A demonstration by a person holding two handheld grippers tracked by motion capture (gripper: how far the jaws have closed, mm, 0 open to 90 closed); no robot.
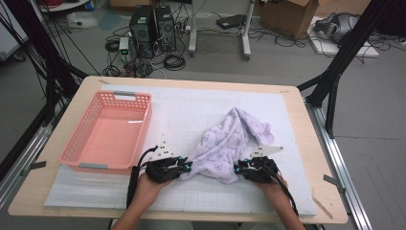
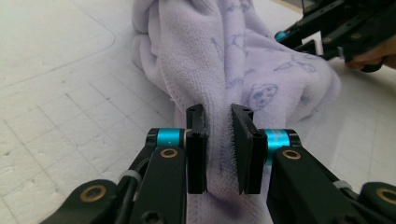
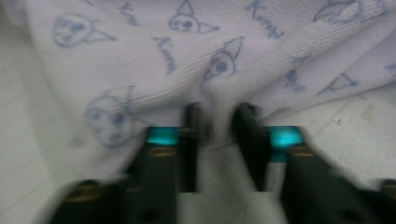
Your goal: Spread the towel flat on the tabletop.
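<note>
A crumpled lilac towel (image 1: 229, 143) printed with small blue cartoon figures lies on the white gridded mat (image 1: 191, 115) on the counter, right of a pink basket (image 1: 109, 132). The left gripper (image 1: 187, 166) pinches its near-left edge; the right gripper (image 1: 238, 168) is clenched on its near-right edge

High view is looking forward and down over the whole table (image 1: 287, 96). Each gripper view is riding low, looking along its own jaws, very close to the towel (image 2: 261, 65), which all three views are sharing.
</note>
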